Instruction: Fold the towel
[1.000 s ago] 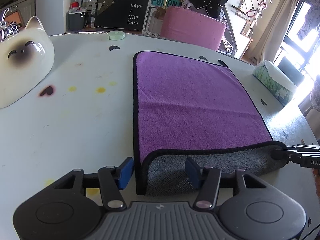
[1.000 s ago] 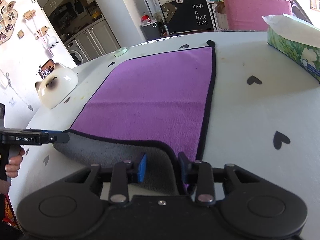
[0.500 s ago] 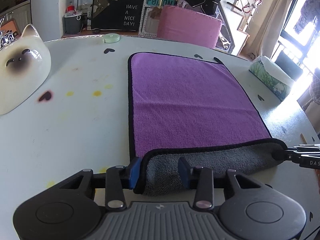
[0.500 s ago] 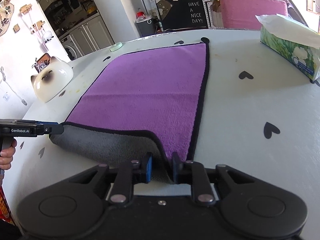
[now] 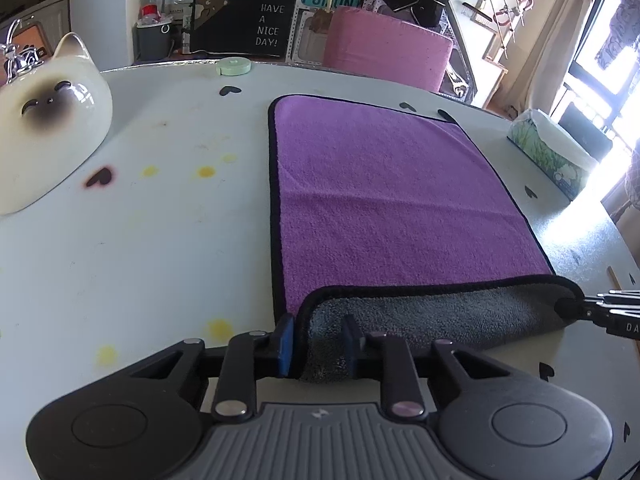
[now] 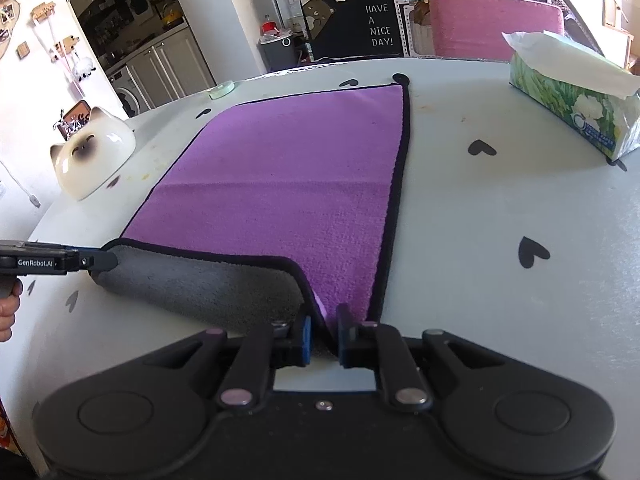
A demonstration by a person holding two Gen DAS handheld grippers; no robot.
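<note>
The near left corner of the towel [image 5: 392, 196] is gripped between the closed jaws of the left gripper [image 5: 318, 344], the near right corner by the right gripper [image 6: 322, 334]. Only the near edge is turned over; the fold ahead is left. Earlier, both jaws were wider.

Towel [image 5: 384, 200] lies flat on table [image 5: 152, 248], running ahead of both grippers. Its near edge is turned up and back. Left gripper [image 5: 318, 340] at near left corner, right gripper [image 6: 323, 334] at near right corner. Cat-shaped bowl [image 5: 44, 128] far left of left gripper. Tissue box [image 6: 572, 116] ahead-right of right gripper. Small round disc [image 5: 233, 66] at table's far edge.
</note>
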